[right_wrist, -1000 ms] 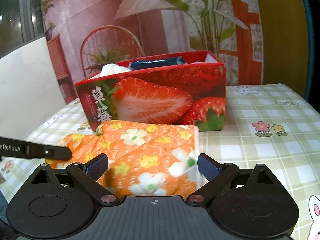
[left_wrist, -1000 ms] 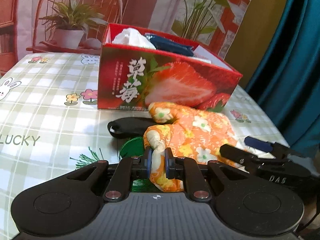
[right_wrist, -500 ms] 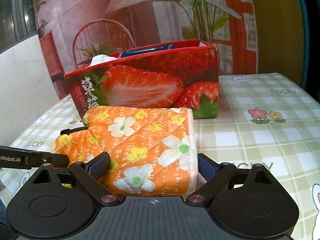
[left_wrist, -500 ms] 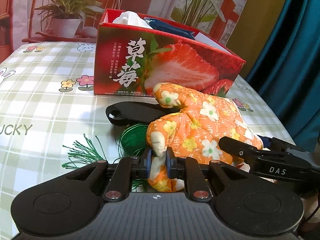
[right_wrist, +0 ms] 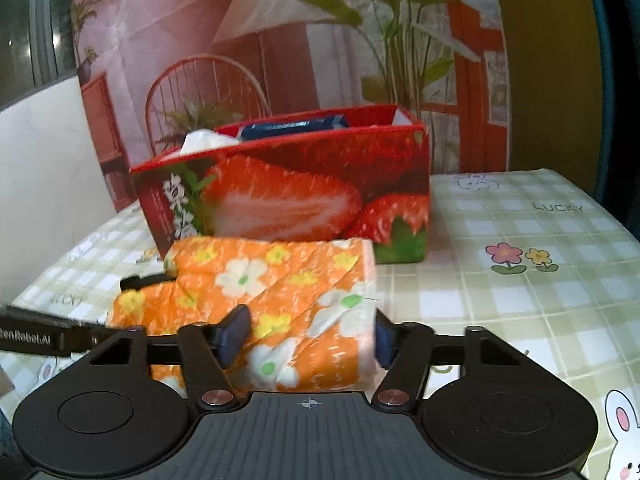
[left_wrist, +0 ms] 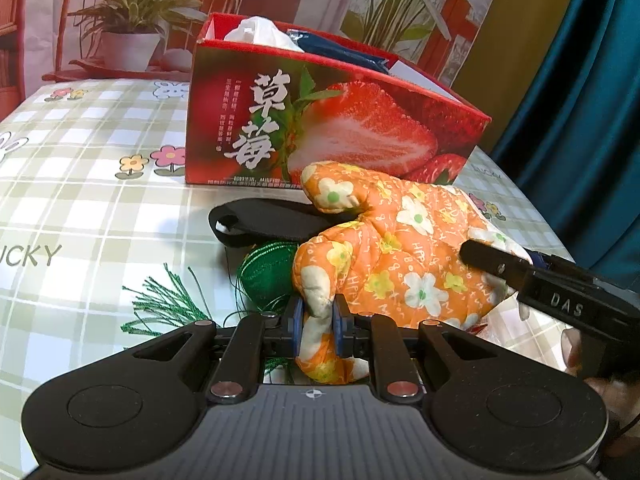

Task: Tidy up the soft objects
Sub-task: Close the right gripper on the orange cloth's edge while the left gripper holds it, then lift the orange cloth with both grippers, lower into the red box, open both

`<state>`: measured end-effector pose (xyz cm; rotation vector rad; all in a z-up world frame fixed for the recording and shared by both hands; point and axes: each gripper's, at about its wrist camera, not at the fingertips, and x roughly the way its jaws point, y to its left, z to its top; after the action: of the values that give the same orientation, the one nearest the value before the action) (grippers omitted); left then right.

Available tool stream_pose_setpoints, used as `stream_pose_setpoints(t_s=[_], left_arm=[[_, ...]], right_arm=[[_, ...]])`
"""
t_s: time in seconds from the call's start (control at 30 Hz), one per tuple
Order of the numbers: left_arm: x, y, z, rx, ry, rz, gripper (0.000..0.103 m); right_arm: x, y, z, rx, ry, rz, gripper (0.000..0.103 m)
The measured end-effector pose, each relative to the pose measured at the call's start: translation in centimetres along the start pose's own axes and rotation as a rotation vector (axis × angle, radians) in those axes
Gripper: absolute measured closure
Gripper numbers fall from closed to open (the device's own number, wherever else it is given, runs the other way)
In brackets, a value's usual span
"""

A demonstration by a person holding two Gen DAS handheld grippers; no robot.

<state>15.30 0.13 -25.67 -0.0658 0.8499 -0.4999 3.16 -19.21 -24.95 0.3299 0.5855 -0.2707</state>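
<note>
- two grippers are on the orange floral oven mitt at once: the left gripper is clenched on its fingertip end, a fold of the quilted cloth squeezed between the blue pads.
- the right gripper has just been closing, from wide open half a second ago to pads set against the cuff end of the mitt, which bulges between them; i judge this a grasp just taking hold.
- the mitt looks raised at the left gripper's end compared with a second ago; it sits just in front of the strawberry box, over a black strap-like thing and a ball of green thread on the checked tablecloth.
- with both ends held, the mitt can likely be lifted far over the box's near wall; white tissue and a blue pack are already inside.
</note>
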Motion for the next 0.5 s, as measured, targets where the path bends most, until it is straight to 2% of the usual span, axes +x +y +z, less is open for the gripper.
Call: stream_pose_setpoints(t_s=[0.1, 0.17, 0.2, 0.4, 0.5], left_arm=[[0.1, 0.0, -0.1, -0.009, 0.003, -0.004, 0.086], [0.1, 0.0, -0.1, -0.009, 0.004, -0.004, 0.086], [0.1, 0.0, -0.1, -0.007, 0.005, -0.003, 0.086], [0.2, -0.1, -0.1, -0.002, 0.011, 0.001, 0.086], [0.1, -0.1, 0.0, -0.002, 0.013, 0.000, 0.086]], right_arm=[[-0.2, -0.4, 0.1, 0.005, -0.015, -0.012, 0.072], [-0.6, -0.3, 0.3, -0.005, -0.038, -0.012, 0.086], [-0.8, -0.1, 0.5, -0.027, -0.056, -0.011, 0.090], [-1.9, 2.1, 0.4, -0.190, -0.107, 0.064, 0.094], [-1.7, 2.2, 0.4, -0.185, -0.091, 0.080, 0.094]])
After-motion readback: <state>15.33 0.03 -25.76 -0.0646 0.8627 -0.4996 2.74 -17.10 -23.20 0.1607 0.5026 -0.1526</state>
